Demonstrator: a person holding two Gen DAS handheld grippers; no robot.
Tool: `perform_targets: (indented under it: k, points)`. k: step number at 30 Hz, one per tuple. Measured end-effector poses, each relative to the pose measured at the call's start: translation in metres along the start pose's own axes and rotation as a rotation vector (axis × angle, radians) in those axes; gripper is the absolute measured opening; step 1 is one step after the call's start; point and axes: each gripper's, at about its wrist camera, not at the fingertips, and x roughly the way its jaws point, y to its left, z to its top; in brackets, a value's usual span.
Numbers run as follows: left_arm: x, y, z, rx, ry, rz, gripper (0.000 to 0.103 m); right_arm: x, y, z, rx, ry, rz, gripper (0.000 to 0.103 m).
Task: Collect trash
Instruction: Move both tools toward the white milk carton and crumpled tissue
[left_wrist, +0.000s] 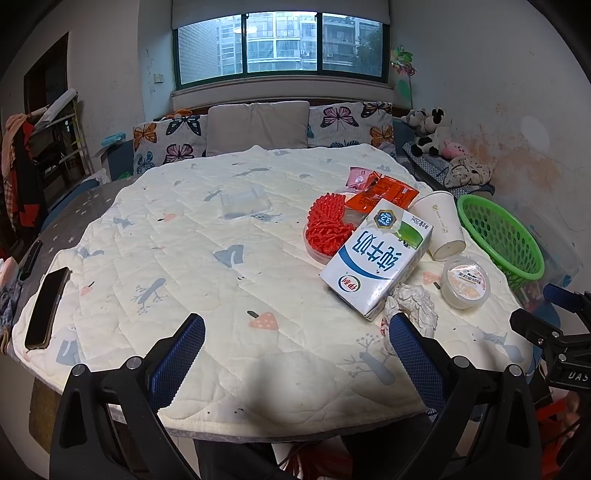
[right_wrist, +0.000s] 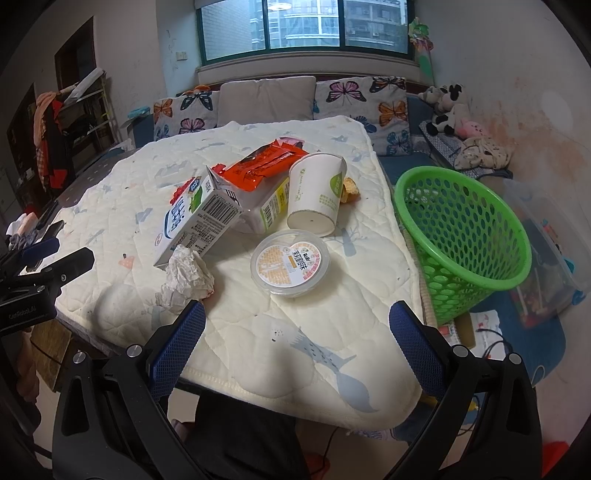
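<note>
Trash heaped on the table (right_wrist: 258, 350), beside the basket (right_wrist: 461, 240); both claws held wide and empty.
If the carton (right_wrist: 199, 221) is lifted carelessly, the wrapper (right_wrist: 266, 164) resting on it may be spilled.

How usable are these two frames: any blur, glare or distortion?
Left wrist view: sharp, heavy fisheye bend, dark corners, bright window but no glare on the milk carton. Right wrist view: same bend, basket clear, soft shadows under the paper cup.
</note>
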Motion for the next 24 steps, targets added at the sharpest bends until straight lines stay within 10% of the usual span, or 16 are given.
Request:
perform_targets:
  k: [24]
  points:
    - [0.015,-0.001,0.006,0.011,0.019,-0.006,0.097,0.01,-0.004,0.008,0.006,0.011,0.022,0.099]
